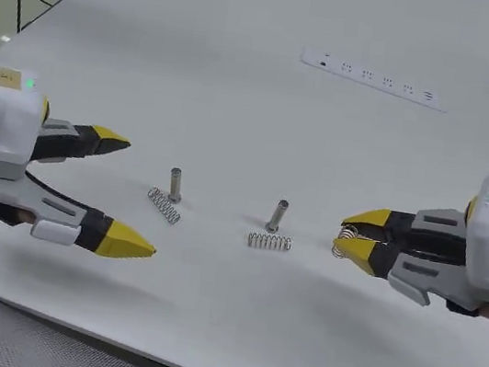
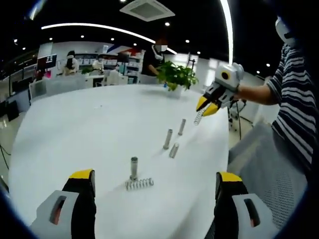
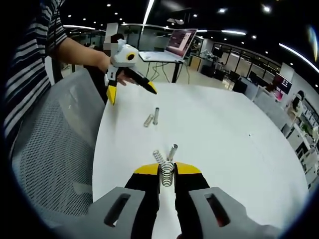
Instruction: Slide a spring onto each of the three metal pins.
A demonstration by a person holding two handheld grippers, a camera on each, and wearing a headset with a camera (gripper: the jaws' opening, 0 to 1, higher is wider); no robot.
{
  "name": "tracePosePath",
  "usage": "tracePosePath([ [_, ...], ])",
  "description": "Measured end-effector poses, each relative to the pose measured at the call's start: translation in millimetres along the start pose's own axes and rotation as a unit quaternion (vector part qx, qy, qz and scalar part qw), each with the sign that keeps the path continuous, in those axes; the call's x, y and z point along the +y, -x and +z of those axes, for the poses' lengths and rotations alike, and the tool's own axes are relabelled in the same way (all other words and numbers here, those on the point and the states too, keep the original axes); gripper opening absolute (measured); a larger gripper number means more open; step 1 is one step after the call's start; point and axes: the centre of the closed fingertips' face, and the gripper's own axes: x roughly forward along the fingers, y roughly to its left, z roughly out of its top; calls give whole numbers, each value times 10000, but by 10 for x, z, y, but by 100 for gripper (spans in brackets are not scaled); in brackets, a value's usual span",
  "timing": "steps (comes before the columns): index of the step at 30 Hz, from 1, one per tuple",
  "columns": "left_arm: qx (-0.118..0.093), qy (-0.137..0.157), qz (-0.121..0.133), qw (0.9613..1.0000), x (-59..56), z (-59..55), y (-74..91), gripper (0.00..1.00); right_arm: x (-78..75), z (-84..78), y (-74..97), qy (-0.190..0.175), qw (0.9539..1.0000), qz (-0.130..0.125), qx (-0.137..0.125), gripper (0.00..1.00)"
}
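1. Your right gripper point(image 1: 341, 234) is clamped on the held spring point(image 3: 167, 174), low over the table point(image 1: 243, 72).
2. Your left gripper point(image 1: 140, 195) has its jaws wide apart, holding nothing.
3. Three pins stand upright in a row: near pin point(image 2: 133, 168), middle pin point(image 2: 168, 139), far pin point(image 2: 182, 126).
4. Spring A point(image 2: 139, 183) lies flat just beside the near pin. Spring B point(image 2: 174, 150) lies just beside the middle pin.

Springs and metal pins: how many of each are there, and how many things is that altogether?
Springs: 3, one held in the right gripper
Metal pins: 3
Total: 6
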Motion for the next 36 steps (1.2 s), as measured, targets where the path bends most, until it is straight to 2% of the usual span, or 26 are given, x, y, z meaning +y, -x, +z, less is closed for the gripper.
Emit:
tracePosePath([
  [5, -102, 56, 153, 9998, 65, 30, 48, 98, -230, -40, 89, -376, 9983, -410, -147, 7],
  [10, -140, 66, 214, 9997, 80, 40, 60, 98, -419, -120, 168, -724, 9940, -775, -270, 7],
  [13, -130, 72, 232, 9996, 78, 31, 69, 98, -518, -172, 198, -1223, 9872, -915, -469, 7],
  [18, -106, 99, 228, 9996, 63, 9, 83, 98, -641, -231, 233, -1733, 9768, -1078, -649, 7],
  [19, -100, 101, 226, 9996, 60, 4, 83, 98, -659, -237, 238, -1759, 9759, -1110, -666, 7],
  [30, -117, 151, 285, 9994, 67, -6, 91, 98, -613, -244, 120, -1909, 9746, -964, -665, 7],
  [36, -105, 178, 310, 9993, 64, -22, 89, 98, -593, -288, 59, -1792, 9776, -958, -550, 7],
])
